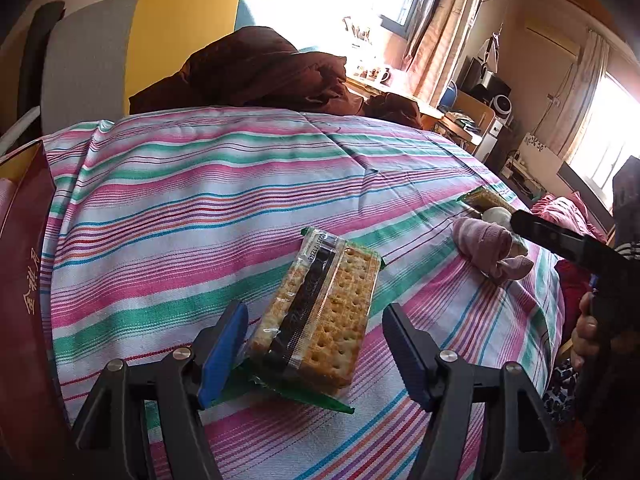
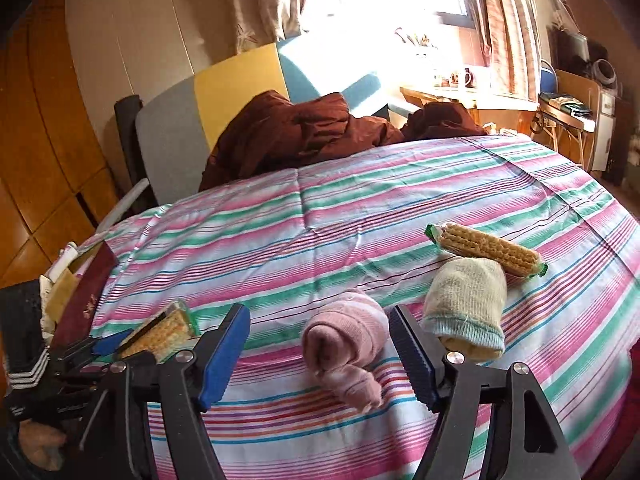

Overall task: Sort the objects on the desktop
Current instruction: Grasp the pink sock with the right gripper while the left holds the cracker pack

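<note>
Left gripper [image 1: 314, 344]: fingers wide apart around the cracker packet [image 1: 320, 316], not clamped. Right gripper [image 2: 320, 348]: fingers wide apart around the pink sock [image 2: 348, 344], left of the cream sock [image 2: 468, 308], on the striped bed [image 2: 320, 208].

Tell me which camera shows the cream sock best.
The right wrist view: the cream sock lies rolled and whole beside the pink sock, touching a cracker pack. The left wrist view shows only a pale sliver of it, mostly hidden behind the pink sock and the right gripper.
</note>
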{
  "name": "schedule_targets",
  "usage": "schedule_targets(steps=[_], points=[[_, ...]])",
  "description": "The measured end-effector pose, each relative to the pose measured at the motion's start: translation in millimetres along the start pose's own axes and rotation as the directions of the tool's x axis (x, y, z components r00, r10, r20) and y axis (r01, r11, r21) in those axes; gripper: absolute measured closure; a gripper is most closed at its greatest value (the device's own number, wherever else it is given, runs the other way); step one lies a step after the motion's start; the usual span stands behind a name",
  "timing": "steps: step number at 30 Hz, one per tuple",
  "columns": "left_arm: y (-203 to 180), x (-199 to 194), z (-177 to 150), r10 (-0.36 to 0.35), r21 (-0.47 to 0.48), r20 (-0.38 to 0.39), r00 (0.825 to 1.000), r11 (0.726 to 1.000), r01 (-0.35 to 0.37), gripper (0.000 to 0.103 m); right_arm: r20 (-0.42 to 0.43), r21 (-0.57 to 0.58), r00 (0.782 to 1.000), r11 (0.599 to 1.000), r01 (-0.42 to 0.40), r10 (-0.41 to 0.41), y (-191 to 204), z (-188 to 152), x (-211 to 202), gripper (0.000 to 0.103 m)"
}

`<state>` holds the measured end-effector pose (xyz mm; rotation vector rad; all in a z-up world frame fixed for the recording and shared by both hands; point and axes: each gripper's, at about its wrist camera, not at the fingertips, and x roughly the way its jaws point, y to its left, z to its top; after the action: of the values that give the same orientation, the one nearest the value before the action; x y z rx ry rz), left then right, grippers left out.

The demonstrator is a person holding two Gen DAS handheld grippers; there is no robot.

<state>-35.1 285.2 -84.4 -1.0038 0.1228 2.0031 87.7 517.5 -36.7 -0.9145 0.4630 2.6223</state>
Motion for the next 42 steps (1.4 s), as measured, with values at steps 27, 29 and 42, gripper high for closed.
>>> schedule_targets(steps=[27, 29, 42], points=[[-3.9, 0.6, 4.2, -0.057, -0.001, -0.022, 0.998, 0.998, 0.057, 0.018, -0.075, -0.067, 0.991, 0.991, -0.114, 0.109, 42.0, -47.3, 17.0, 0.051], [-3.2, 1.1, 6.7, -0.067, -0.009, -0.026, 0.997, 0.998, 0.067, 0.018, -0.079, -0.041, 0.988, 0.989, -0.139, 0.135, 38.6, -47.7, 17.5, 0.047], [-13.9, 14.3, 15.7, 0.008, 0.057, -0.065, 0.998, 0.998, -0.004, 0.02, -0.026, 0.037, 0.977, 0.977, -0.211, 0.212, 31.0, -52.3, 19.0, 0.035]])
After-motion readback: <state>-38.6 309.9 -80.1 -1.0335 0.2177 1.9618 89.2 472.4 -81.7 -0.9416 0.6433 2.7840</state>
